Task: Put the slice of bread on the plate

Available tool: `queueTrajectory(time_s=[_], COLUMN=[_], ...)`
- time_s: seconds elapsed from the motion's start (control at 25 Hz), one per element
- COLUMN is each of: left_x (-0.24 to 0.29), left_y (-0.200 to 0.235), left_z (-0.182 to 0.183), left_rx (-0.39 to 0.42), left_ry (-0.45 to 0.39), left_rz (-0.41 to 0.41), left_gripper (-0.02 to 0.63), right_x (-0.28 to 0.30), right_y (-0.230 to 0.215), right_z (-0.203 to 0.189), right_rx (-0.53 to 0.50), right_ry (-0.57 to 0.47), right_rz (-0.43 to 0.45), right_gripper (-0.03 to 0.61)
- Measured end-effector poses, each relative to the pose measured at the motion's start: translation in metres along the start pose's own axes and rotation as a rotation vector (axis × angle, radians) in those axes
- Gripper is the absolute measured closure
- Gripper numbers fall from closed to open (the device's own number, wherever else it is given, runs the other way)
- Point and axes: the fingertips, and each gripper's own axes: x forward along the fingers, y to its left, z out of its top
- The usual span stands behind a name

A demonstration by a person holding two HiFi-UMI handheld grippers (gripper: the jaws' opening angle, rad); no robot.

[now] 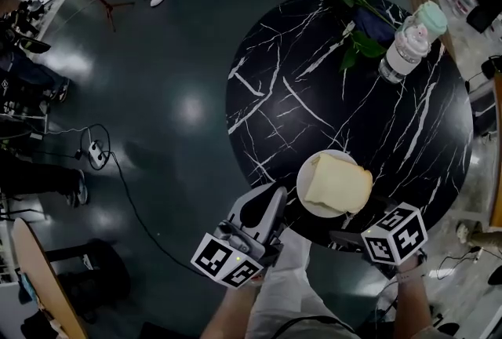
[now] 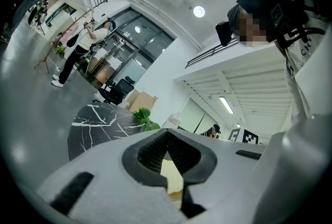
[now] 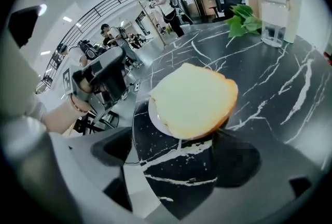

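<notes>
Slice of bread (image 1: 339,183) lies on plate (image 1: 314,209); right gripper (image 3: 179,163) tilts downward, jaws apart.

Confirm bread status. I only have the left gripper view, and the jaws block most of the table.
Observer: The slice of bread lies flat on the white plate, near the front edge of the black marble table.
Operator: Right gripper holding anything?
Observer: No. In the right gripper view, the right gripper has its jaws wide apart with only bare tabletop between them. The bread sits just ahead of the jaws, untouched.
</notes>
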Motion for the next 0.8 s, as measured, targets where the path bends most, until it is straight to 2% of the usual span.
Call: queueTrajectory(time_s=[0.28,0.48,0.56,0.72,0.8], left_x=[-0.004,-0.005,-0.005,-0.002,-0.001], left_y=[-0.002,-0.005,-0.006,-0.016,-0.023], left_z=[0.002,0.004,0.004,0.006,0.008], left_rx=[-0.009,-0.012,-0.011,0.001,0.014], left_ry=[-0.005,-0.009,-0.01,-0.002,0.001], left_rz=[0.003,-0.006,-0.009,-0.026,-0.037], left_gripper=[0.604,0.604,0.604,0.604,0.604], right_x=[0.0,-0.027,-0.038,-0.065,-0.074], right_y=[0.002,-0.004,0.002,0.027,0.036], right_z=[-0.011,-0.015,-0.005,0.036,0.044], right_rx=[0.004,-0.08,-0.109,-0.059,-0.049], right_ry=[0.078,0.105,0.015,-0.363,-0.462], right_rz=[0.013,-0.097,-0.088,0.053,0.09], right_gripper=[0.135,0.135,0.135,0.135,0.137])
